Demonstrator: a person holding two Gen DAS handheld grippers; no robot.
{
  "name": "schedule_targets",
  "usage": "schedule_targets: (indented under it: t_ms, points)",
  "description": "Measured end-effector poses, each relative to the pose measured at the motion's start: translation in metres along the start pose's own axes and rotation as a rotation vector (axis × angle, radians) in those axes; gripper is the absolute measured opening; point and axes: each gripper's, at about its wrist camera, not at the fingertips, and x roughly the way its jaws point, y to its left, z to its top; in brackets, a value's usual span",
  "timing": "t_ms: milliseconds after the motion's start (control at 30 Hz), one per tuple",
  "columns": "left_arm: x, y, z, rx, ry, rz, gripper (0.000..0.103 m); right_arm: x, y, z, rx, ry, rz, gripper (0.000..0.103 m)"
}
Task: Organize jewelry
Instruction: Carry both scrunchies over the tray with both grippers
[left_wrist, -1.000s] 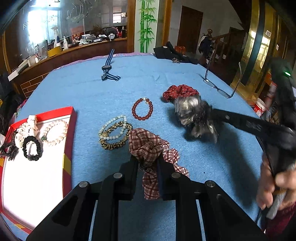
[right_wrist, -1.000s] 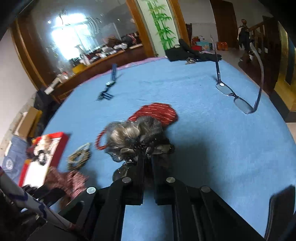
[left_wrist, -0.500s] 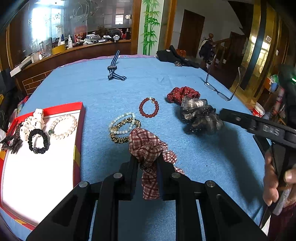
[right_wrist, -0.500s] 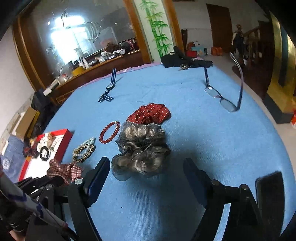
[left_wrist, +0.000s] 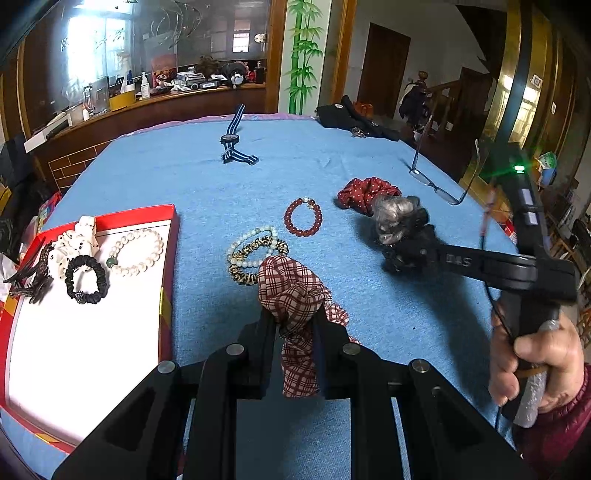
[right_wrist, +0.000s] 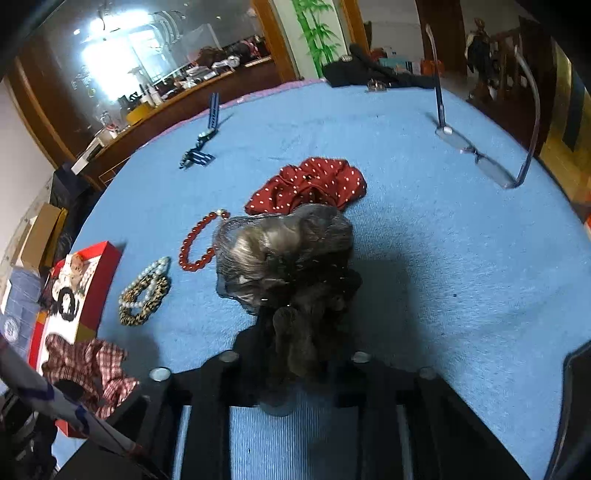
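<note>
While the left claw (left_wrist: 295, 325) pinches the plaid scrunchie (left_wrist: 291, 291), the right claw (right_wrist: 295, 354) has just been closing onto the grey scrunchie (right_wrist: 284, 251), mid-frame. Next, I'd guess, both go to the red tray (left_wrist: 173, 236), left edge.

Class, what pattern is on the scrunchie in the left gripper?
Red-and-white plaid scrunchie; left wrist view.

Both wrist views look steeply down, close, sharing the blue table (left_wrist: 192, 177)

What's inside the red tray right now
In the red tray: a white pearl bracelet, a black scrunchie, a white dotted scrunchie and a dark hair clip. The near corner is hidden behind the left gripper.
</note>
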Motion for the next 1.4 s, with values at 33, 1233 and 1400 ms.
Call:
schedule_targets:
  t_ms: [33,1233,1400]
  points:
    - [0.0,0.0,0.0,0.0,-0.001,-0.002,0.018,-0.007,0.001,-0.002,0.001,-0.011,0.01,0.022]
    - [-0.053,0.068,-0.001,-0.103,-0.13,0.17,0.018,-0.051,0.106,-0.025,-0.18,-0.046,0.176,0.023]
    - [-0.06,0.083,-0.002,-0.129,-0.144,0.183,0.018,-0.048,0.125,-0.026,-0.21,-0.03,0.196,0.023]
